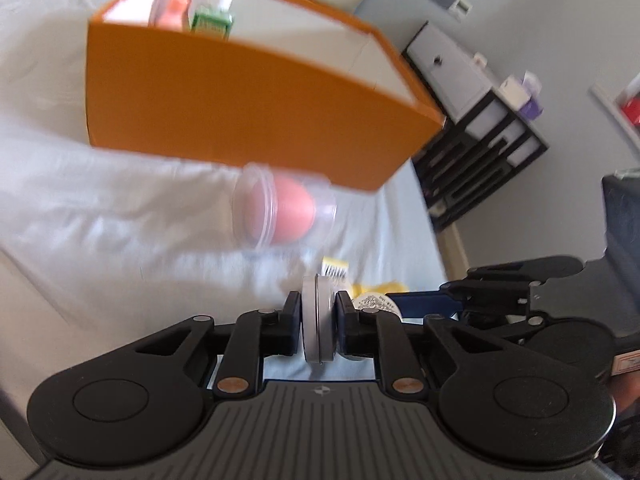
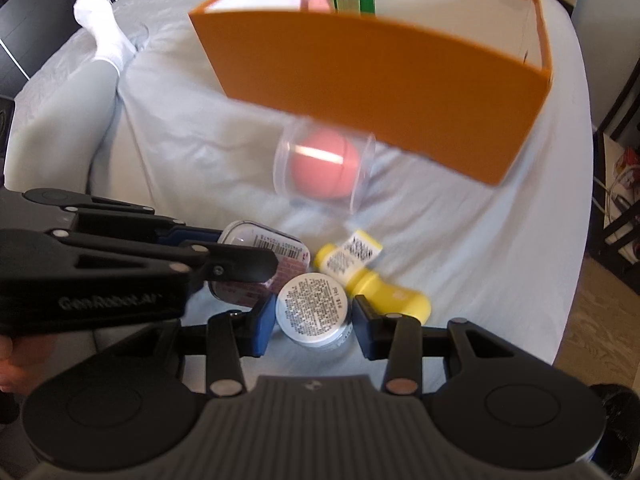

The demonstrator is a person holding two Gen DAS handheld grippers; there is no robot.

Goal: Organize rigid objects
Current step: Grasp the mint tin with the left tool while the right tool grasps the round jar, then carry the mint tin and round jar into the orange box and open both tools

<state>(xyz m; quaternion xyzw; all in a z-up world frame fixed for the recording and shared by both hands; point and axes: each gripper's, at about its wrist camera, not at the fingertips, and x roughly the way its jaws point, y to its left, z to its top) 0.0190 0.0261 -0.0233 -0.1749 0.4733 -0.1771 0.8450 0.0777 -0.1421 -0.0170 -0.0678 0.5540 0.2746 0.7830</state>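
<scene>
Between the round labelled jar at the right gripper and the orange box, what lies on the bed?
In the right wrist view, a clear plastic case holding a pink egg-shaped sponge lies between the round labelled jar and the open orange cardboard box.

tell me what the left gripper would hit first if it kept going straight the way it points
Probably the clear case with the pink sponge, lying just ahead of the left gripper and the flat tin it holds; the orange box stands behind. Depth is blurry.

Black claw (image 2: 310, 322) with blue pads, white sock (image 2: 105, 36)
</scene>
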